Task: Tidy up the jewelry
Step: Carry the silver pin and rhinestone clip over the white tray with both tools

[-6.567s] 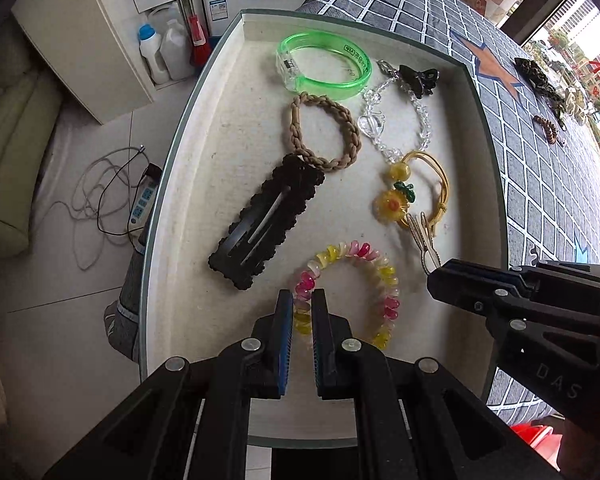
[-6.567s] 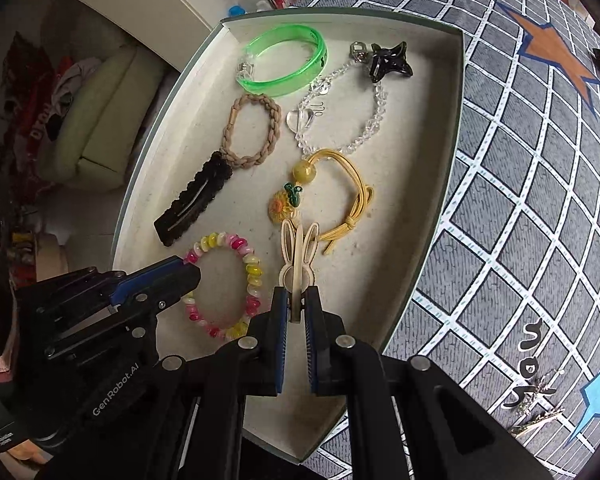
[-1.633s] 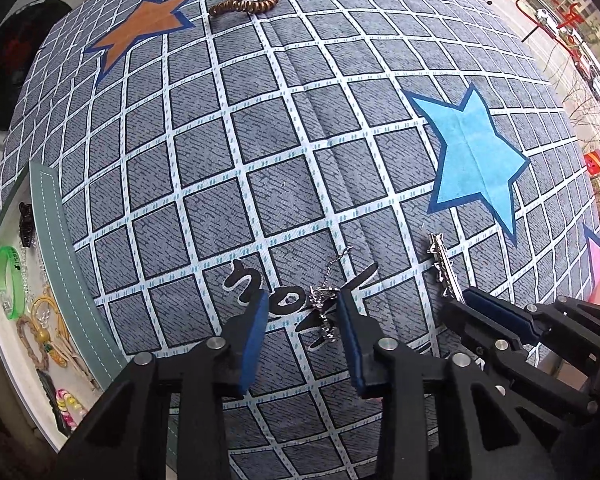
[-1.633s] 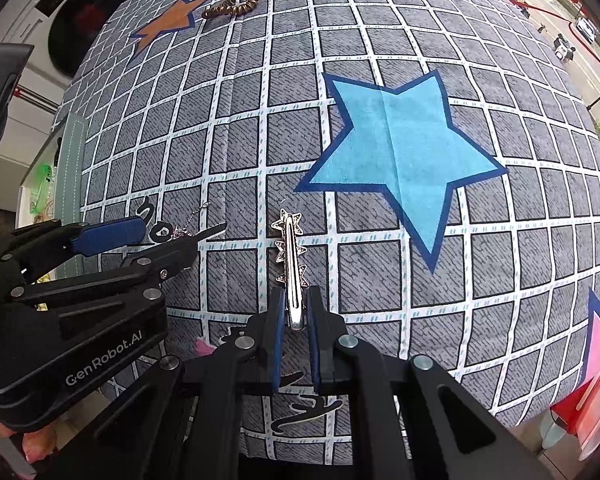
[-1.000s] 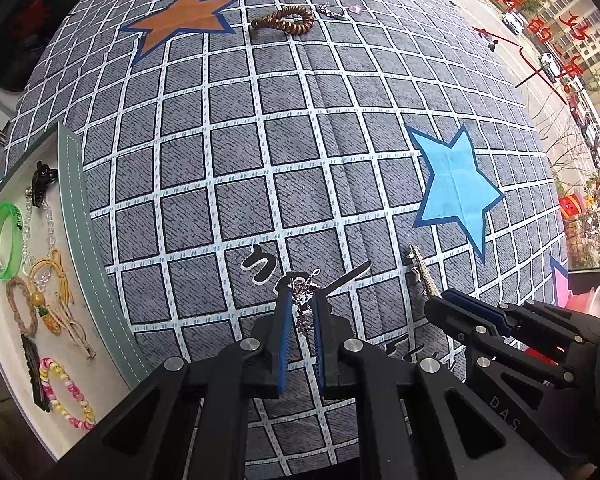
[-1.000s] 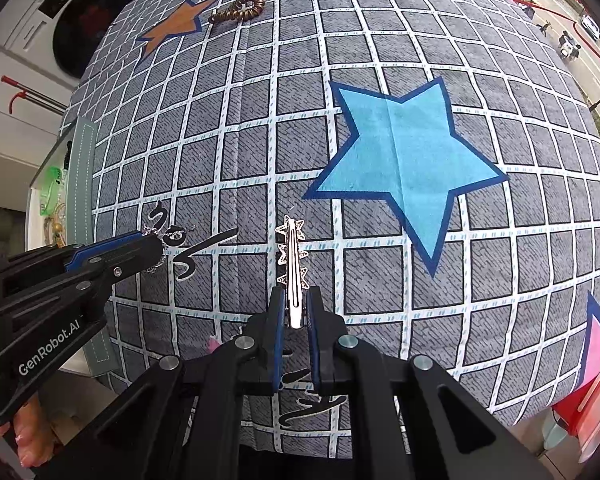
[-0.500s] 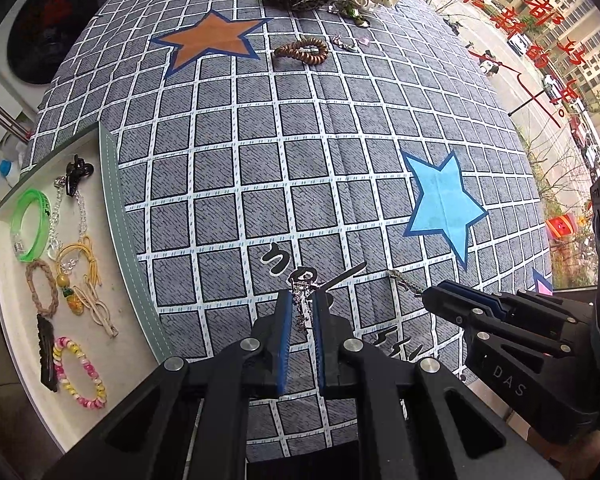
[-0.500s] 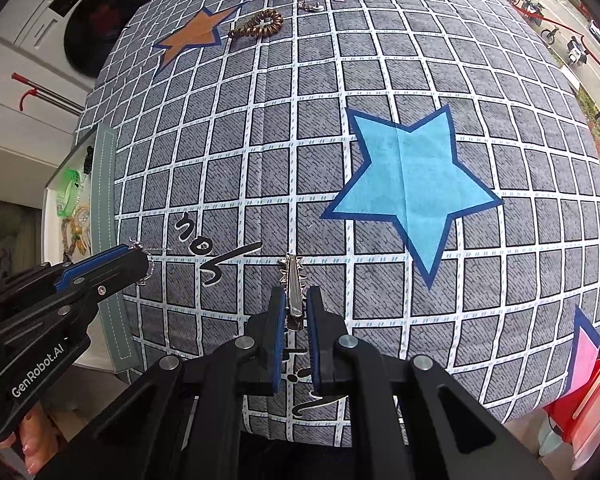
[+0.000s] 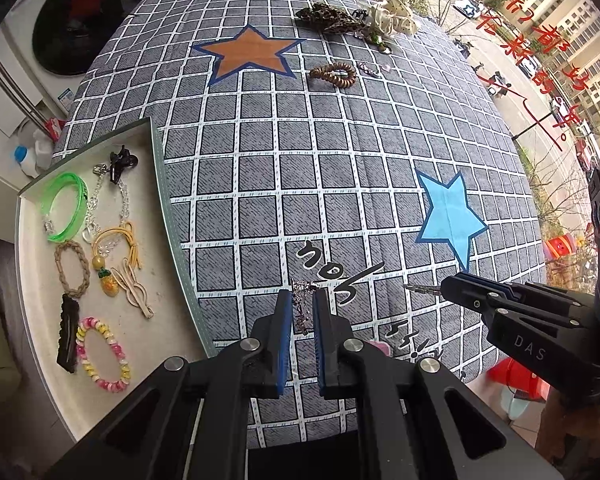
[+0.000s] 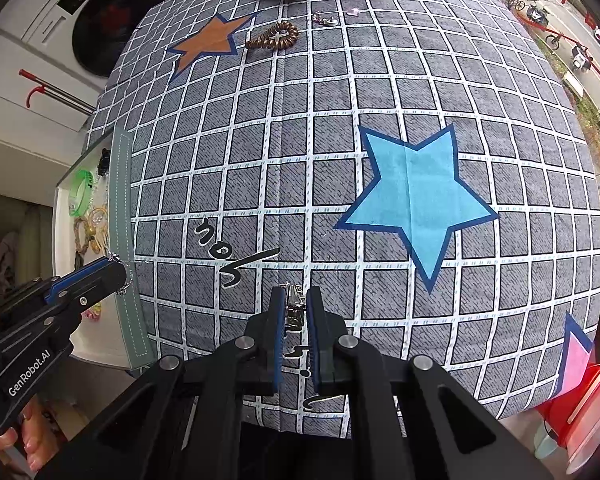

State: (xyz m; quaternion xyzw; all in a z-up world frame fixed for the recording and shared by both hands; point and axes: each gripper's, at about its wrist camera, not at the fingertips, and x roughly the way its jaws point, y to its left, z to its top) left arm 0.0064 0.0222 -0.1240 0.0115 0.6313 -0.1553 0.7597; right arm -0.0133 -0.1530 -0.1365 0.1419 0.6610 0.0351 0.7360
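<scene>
My left gripper (image 9: 302,309) is shut on a small silver chain piece (image 9: 302,304), held above the checked tablecloth. It also shows in the right wrist view (image 10: 118,270), close to the tray's near wall. My right gripper (image 10: 294,304) is shut on a silver star hair clip (image 10: 293,307), lifted above the cloth; its tip shows in the left wrist view (image 9: 422,289). The white tray (image 9: 168,216) at the left holds a green bangle (image 9: 62,206), a braided band (image 9: 72,268), a yellow cord charm, a bunny clip, a black clip and a bead bracelet (image 9: 104,354).
At the far edge of the table lie a brown bead bracelet (image 9: 333,75), a leopard scrunchie (image 9: 328,20), a cream scrunchie (image 9: 394,20) and a small charm. A washing machine (image 9: 80,12) stands behind. A red stool (image 10: 580,396) is low right.
Both grippers have risen and pulled back from the cloth, each carrying its piece. The tray has come further into the left wrist view.
</scene>
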